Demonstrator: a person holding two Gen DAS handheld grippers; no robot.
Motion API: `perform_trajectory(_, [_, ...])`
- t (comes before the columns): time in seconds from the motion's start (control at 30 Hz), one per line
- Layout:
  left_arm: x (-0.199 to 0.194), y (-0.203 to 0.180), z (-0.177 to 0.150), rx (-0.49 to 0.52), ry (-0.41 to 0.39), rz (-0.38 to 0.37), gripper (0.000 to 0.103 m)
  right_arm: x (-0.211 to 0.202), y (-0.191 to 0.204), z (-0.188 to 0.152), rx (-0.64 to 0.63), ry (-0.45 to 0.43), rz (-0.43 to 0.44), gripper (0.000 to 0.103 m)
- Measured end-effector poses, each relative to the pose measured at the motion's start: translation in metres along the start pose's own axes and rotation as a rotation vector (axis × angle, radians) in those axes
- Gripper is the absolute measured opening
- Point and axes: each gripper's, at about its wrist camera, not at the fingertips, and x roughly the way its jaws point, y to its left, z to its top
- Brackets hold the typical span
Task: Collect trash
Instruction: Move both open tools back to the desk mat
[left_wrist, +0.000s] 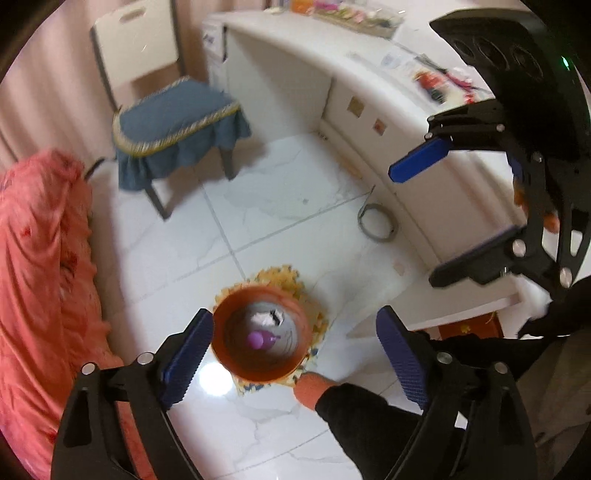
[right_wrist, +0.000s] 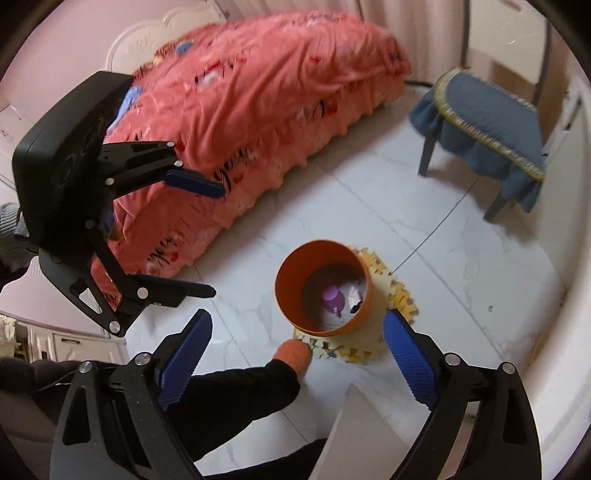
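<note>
An orange trash bin stands on a yellow foam mat on the white tiled floor. Inside it lie a purple-capped bottle and crumpled white paper. My left gripper is open and empty, held above the bin. My right gripper shows in the left wrist view at the right, open and empty. In the right wrist view the bin sits ahead of my open right gripper, with the bottle inside. My left gripper is at the left there, open.
A bed with a coral quilt is beside the bin. A chair with a blue cushion stands further off. A white desk carries clutter. A cable coil lies on the floor. A leg with an orange sock touches the mat.
</note>
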Motion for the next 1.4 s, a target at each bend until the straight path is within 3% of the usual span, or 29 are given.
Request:
perform_trajectory(0.1, [-0.014,-0.022,0.019,0.049,-0.022,0.003,0.095,-0.034,-0.001,-0.017,0.014,-0.039,-0.025,0.093])
perform_trajectory(0.6, [-0.041,-0.124,0.085,0.311,-0.080,-0.041,0.095,-0.152,-0.044,-0.096,0.168,-0.201,-0.130,0.093])
perform_trajectory(0.93, [-0.036,-0.185,0.122,0.434,-0.087,-0.085,0.095,-0.205,-0.078,-0.157,0.310,-0.297,-0.203,0.093])
perform_trajectory(1.4, [-0.009,-0.252,0.161,0.553,-0.073,-0.147,0.095,-0.247,-0.116,-0.236,0.480,-0.344,-0.275,0.093])
